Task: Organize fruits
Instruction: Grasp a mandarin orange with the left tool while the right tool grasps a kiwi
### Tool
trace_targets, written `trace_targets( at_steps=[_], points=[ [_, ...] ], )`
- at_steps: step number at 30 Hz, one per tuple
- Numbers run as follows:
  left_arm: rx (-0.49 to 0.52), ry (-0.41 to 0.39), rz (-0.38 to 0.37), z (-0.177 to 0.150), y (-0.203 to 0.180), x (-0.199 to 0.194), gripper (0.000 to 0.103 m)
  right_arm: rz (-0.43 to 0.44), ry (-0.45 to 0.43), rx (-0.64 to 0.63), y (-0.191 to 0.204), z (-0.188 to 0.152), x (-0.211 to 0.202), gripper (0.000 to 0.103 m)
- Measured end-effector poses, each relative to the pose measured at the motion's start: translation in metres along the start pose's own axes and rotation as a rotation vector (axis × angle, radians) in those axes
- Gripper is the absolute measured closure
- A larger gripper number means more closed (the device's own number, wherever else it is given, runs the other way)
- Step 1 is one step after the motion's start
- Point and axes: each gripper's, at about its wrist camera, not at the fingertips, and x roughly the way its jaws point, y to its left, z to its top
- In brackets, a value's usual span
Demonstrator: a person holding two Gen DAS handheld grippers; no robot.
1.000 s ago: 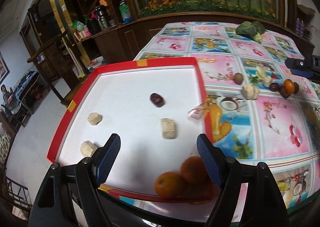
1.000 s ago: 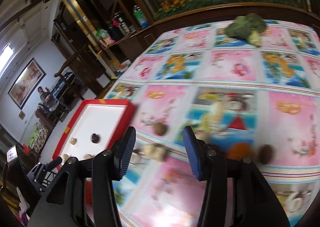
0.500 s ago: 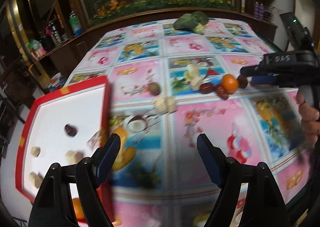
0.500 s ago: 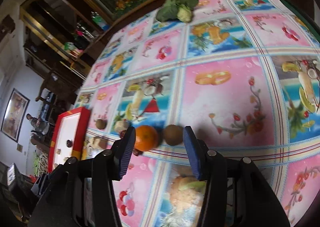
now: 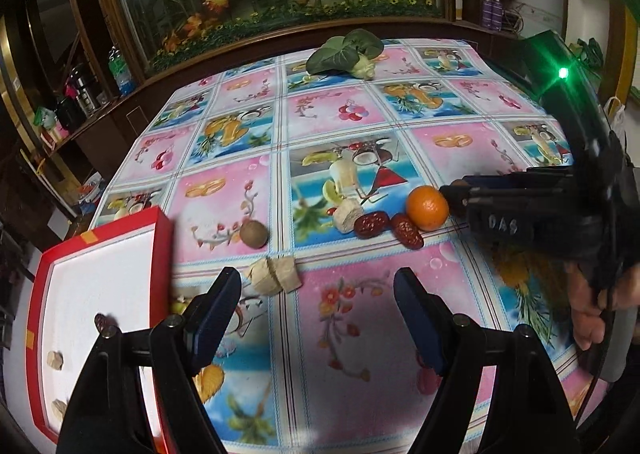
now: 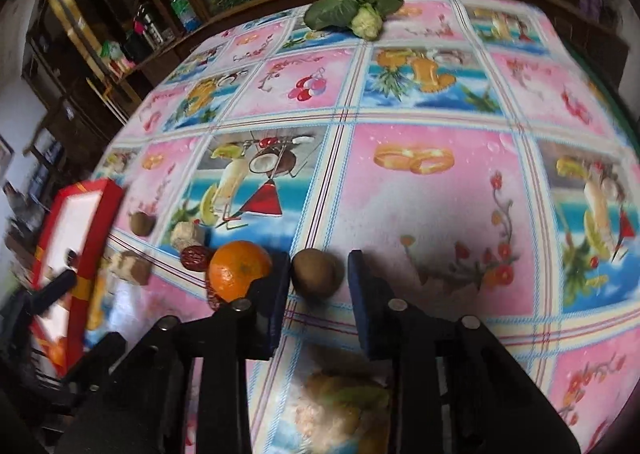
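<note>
A brown kiwi point(image 6: 316, 273) lies on the patterned tablecloth between the fingertips of my right gripper point(image 6: 318, 274), which is open around it with gaps on both sides. An orange point(image 6: 239, 269) touches the outside of its left finger; the orange also shows in the left wrist view point(image 5: 427, 207). Two red dates point(image 5: 371, 223) and pale chunks point(image 5: 347, 214) lie beside it. A second kiwi point(image 5: 253, 234) and a split pale chunk point(image 5: 275, 274) lie nearer my left gripper point(image 5: 318, 308), which is open and empty above the cloth. The right gripper point(image 5: 452, 195) shows at the right there.
A red-rimmed white tray point(image 5: 162, 254) at the left holds a date point(image 5: 101, 321) and pale chunks point(image 5: 55, 359). A leafy green vegetable point(image 5: 346, 53) lies at the table's far side. Dark wooden shelves and a planter border the table behind.
My left gripper swung right from over the tray to the open cloth. My right gripper moved down and forward until its fingers straddle the kiwi beside the orange.
</note>
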Motion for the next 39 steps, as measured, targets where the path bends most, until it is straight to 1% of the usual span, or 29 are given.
trace_targets(
  at_steps=[2, 3, 4, 6, 9, 11, 13, 16, 18, 19, 21, 23, 26, 28, 29, 30, 33, 34, 39],
  points=[
    [0.024, -0.003, -0.014, 0.005, -0.004, 0.003, 0.024, -0.051, -0.013, -0.066, 0.009, -0.002, 0.002, 0.079],
    [0.036, -0.003, -0.018, 0.008, -0.006, 0.004, 0.024, -0.076, -0.016, -0.088, 0.01, -0.002, 0.002, 0.078],
    [0.048, -0.008, -0.029, 0.011, -0.01, 0.006, 0.024, -0.071, -0.014, -0.076, 0.009, -0.001, 0.002, 0.078],
    [0.07, -0.012, -0.058, 0.017, -0.017, 0.01, 0.024, -0.048, -0.003, -0.015, -0.001, 0.002, 0.0, 0.078],
    [0.097, -0.017, -0.085, 0.025, -0.028, 0.016, 0.024, -0.017, -0.005, 0.147, -0.031, 0.008, -0.005, 0.078],
    [0.115, -0.012, -0.128, 0.032, -0.037, 0.023, 0.024, 0.002, -0.016, 0.247, -0.051, 0.009, -0.009, 0.078],
    [0.131, 0.002, -0.16, 0.037, -0.043, 0.033, 0.024, 0.004, -0.033, 0.305, -0.062, 0.008, -0.015, 0.078],
    [0.155, 0.023, -0.175, 0.043, -0.05, 0.047, 0.025, 0.044, -0.037, 0.361, -0.07, 0.008, -0.018, 0.078],
    [0.165, 0.037, -0.194, 0.045, -0.053, 0.054, 0.034, 0.044, -0.021, 0.377, -0.072, 0.007, -0.015, 0.078],
    [0.164, 0.046, -0.203, 0.045, -0.054, 0.057, 0.036, 0.043, -0.011, 0.382, -0.071, 0.007, -0.013, 0.078],
    [0.17, 0.058, -0.215, 0.045, -0.056, 0.061, 0.046, 0.055, -0.013, 0.4, -0.073, 0.007, -0.013, 0.078],
    [0.168, 0.076, -0.228, 0.043, -0.057, 0.067, 0.049, 0.061, -0.01, 0.409, -0.076, 0.007, -0.013, 0.078],
    [0.169, 0.081, -0.246, 0.041, -0.057, 0.07, 0.062, 0.056, -0.012, 0.409, -0.074, 0.006, -0.013, 0.078],
    [0.161, 0.07, -0.256, 0.039, -0.056, 0.069, 0.063, 0.057, -0.011, 0.41, -0.074, 0.007, -0.012, 0.078],
    [0.161, 0.067, -0.264, 0.039, -0.056, 0.069, 0.067, 0.058, -0.012, 0.41, -0.073, 0.007, -0.012, 0.078],
    [0.156, 0.064, -0.269, 0.038, -0.056, 0.068, 0.068, 0.057, -0.012, 0.409, -0.073, 0.007, -0.012, 0.078],
    [0.146, 0.055, -0.243, 0.038, -0.058, 0.065, 0.068, 0.054, -0.011, 0.406, -0.073, 0.007, -0.012, 0.078],
    [0.139, 0.04, -0.231, 0.037, -0.057, 0.062, 0.068, 0.054, -0.012, 0.404, -0.073, 0.007, -0.012, 0.078],
    [0.094, -0.036, -0.218, 0.037, -0.048, 0.031, 0.068, 0.056, -0.023, 0.395, -0.072, 0.007, -0.013, 0.078]
  ],
)
